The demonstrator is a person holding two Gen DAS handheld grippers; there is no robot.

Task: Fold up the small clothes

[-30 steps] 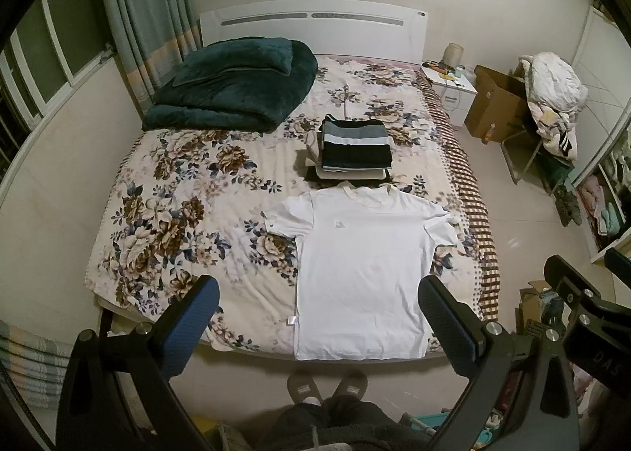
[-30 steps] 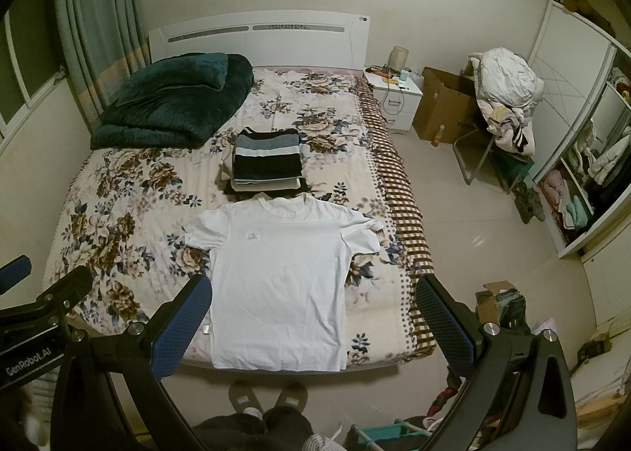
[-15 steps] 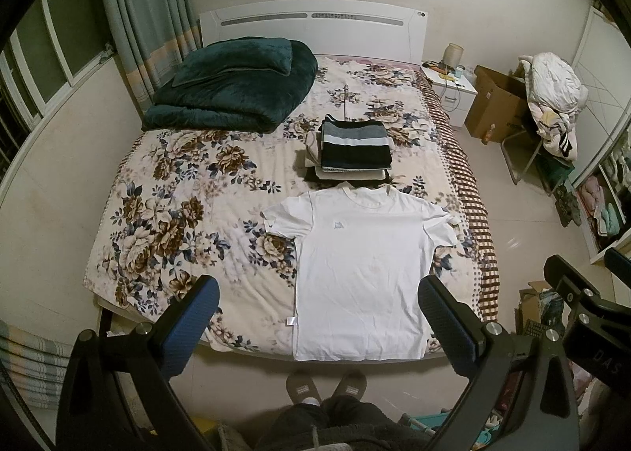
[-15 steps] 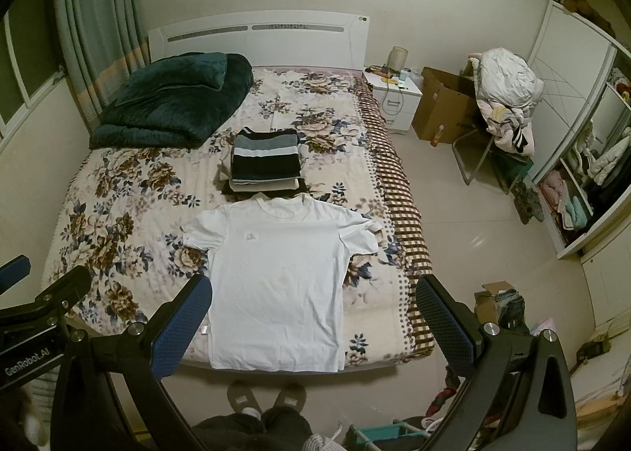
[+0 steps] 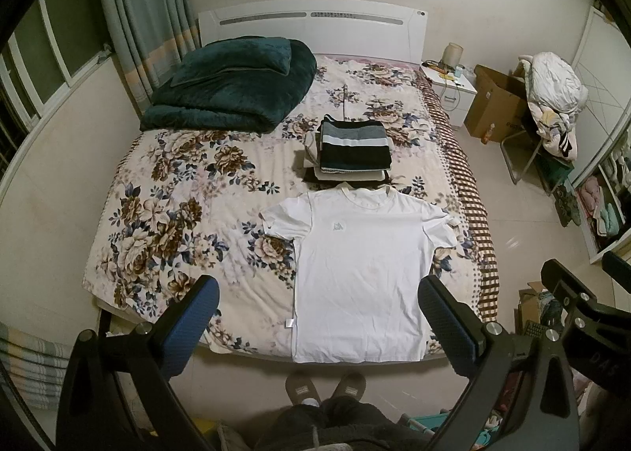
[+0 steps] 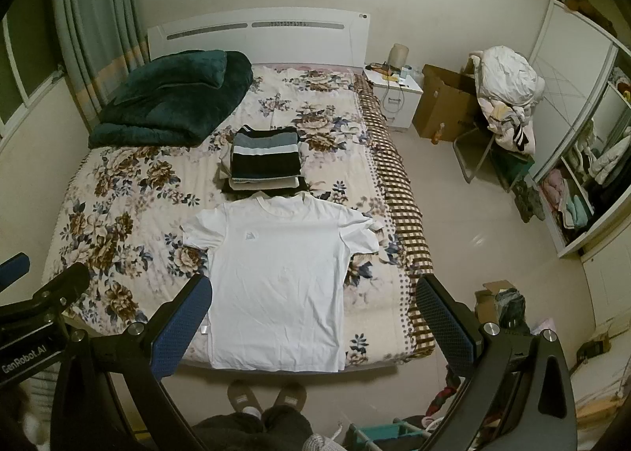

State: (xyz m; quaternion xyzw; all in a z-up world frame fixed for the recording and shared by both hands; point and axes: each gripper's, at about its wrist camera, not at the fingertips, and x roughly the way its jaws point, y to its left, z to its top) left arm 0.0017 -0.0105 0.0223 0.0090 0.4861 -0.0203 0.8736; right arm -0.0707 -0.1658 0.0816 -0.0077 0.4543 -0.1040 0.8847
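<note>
A white T-shirt (image 5: 359, 269) lies spread flat, front up, at the near edge of the floral bed (image 5: 177, 214); it also shows in the right wrist view (image 6: 276, 277). Behind its collar sits a stack of folded clothes (image 5: 351, 151) with a striped dark piece on top, seen too in the right wrist view (image 6: 264, 159). My left gripper (image 5: 319, 324) is open and empty, held high above the shirt's hem. My right gripper (image 6: 311, 324) is open and empty, also high above the bed's near edge.
A folded dark green blanket (image 5: 232, 88) lies at the bed's far left. A white nightstand (image 5: 449, 92), a cardboard box (image 5: 493, 107) and a chair piled with laundry (image 5: 552, 100) stand to the right. My slippered feet (image 5: 323, 388) are at the bed's foot.
</note>
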